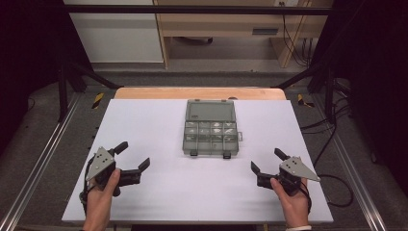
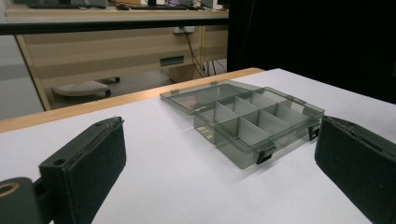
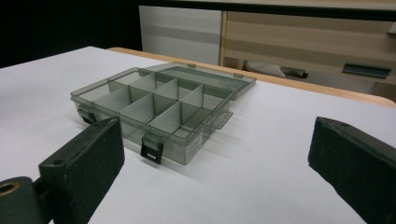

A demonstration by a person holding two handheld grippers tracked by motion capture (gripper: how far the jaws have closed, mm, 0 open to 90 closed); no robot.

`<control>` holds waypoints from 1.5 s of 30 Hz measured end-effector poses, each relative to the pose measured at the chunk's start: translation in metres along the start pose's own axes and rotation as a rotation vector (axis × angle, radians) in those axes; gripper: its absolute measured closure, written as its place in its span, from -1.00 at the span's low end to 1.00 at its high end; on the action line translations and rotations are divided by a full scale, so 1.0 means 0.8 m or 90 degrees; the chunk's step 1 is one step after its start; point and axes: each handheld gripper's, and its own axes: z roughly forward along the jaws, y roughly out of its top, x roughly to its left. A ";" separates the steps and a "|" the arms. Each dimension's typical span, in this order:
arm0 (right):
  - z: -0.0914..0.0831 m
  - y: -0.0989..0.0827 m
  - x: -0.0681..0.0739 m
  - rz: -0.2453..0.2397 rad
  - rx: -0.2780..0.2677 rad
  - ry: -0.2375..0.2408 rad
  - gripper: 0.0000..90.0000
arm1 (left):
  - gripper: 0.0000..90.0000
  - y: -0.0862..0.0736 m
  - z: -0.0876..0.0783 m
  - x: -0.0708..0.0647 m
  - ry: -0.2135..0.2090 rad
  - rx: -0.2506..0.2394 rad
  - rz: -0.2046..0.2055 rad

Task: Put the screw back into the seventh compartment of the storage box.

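A smoky-grey clear plastic organiser box (image 1: 210, 134) lies in the middle of the white table, its lid (image 1: 210, 111) folded open flat behind it. Dividers split the box (image 2: 254, 125) (image 3: 149, 105) into several compartments; two black latches hang on its near side. My left gripper (image 1: 133, 155) rests at the near left, held by a hand, jaws wide apart with nothing between them. At the near right my right gripper (image 1: 267, 160) stands open as well, pointing toward the box. Both are well short of the box.
The white board (image 1: 144, 192) covers a wooden table whose far edge (image 1: 199, 92) shows behind the box. Metal rails run along both sides. Beyond the table stand a wooden desk (image 1: 231, 24) and cables on the floor.
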 end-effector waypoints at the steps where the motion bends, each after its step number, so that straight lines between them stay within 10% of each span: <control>1: -0.001 0.000 0.000 -0.001 0.000 -0.002 -0.92 | -0.96 0.000 -0.002 0.001 0.002 -0.002 0.001; 28: -0.016 -0.002 -0.025 -0.023 -0.018 -0.049 -0.90 | -0.96 -0.039 -0.058 0.065 0.092 -0.055 -0.001; 34: -0.020 -0.004 -0.031 -0.027 -0.016 -0.055 -0.91 | -0.96 -0.053 -0.055 0.066 0.081 -0.061 0.023; 45: -0.006 -0.020 -0.033 -0.029 0.000 -0.029 -0.92 | -0.97 -0.057 -0.044 0.057 0.015 -0.074 -0.011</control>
